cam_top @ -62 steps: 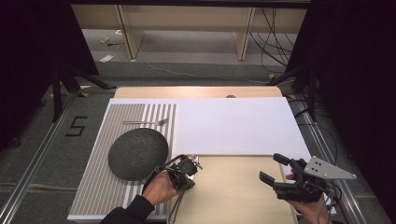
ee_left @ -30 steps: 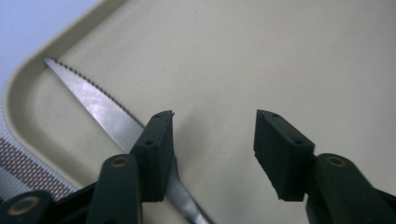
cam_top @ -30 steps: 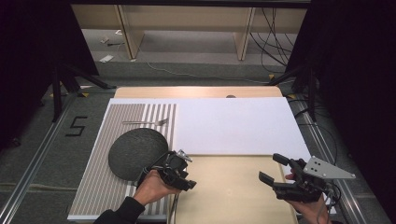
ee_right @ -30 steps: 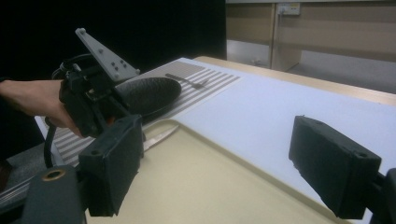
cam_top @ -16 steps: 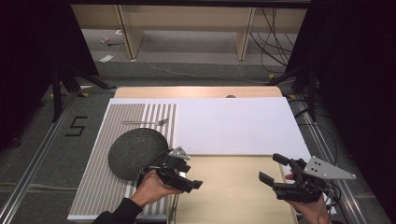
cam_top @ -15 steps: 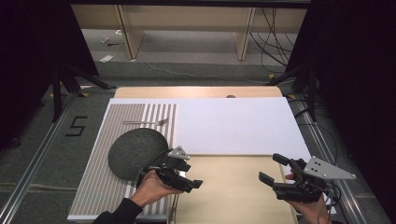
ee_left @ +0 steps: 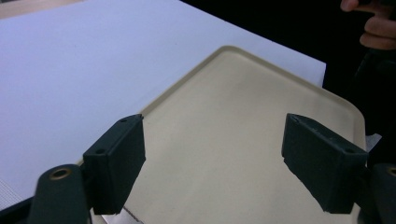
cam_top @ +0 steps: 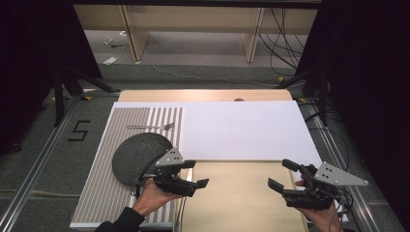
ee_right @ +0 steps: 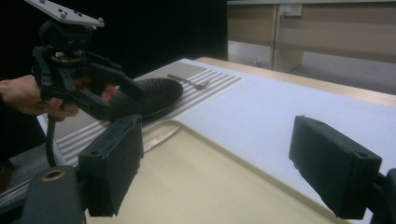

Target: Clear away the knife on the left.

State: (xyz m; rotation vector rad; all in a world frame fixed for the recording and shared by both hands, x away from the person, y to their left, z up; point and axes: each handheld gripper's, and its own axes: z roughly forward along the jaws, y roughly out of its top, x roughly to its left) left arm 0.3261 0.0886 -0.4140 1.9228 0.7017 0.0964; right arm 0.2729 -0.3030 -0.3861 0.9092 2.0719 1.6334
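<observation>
Lower centre of the high view, the left tool (cam_top: 198,174) has just been opening its jaws, which stand wide with nothing between them. The knife (ee_right: 161,134) lies at the left rim of the beige tray (cam_top: 241,212), beside the dark plate (cam_top: 138,157). Lift straight clear so no jaw nudges the knife. The right tool (cam_top: 279,173) hovers at lower right, wide open and empty.

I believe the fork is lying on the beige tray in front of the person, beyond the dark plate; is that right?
Not quite. The fork does lie beyond the dark plate, but it is on the striped mat, not on the beige tray. The high view shows this, and the right gripper view shows the fork on the stripes too.
</observation>
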